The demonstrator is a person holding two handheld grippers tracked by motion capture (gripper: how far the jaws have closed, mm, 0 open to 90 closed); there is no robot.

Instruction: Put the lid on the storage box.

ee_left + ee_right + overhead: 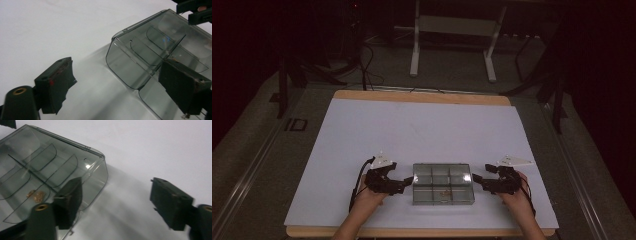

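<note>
Item: clear smoky plastic compartment box (443, 183), lid closed, lying flat on the white table sheet (422, 130) near the person's edge, midway between the two hands. Contents: a few small brownish pieces (35, 195) in one near compartment; the other cells look empty. Left gripper (404, 182): jaws spread wide, straddling the box's left end, one pad in front of the near corner, the other off to the side over bare sheet; nothing grasped. Right gripper (478, 180): jaws likewise parted around the right end, one pad against or just before the box wall, contact uncertain. Mirrored placement at opposite ends suggests a two-sided approach, probably to steady the box or work its lid.
</note>
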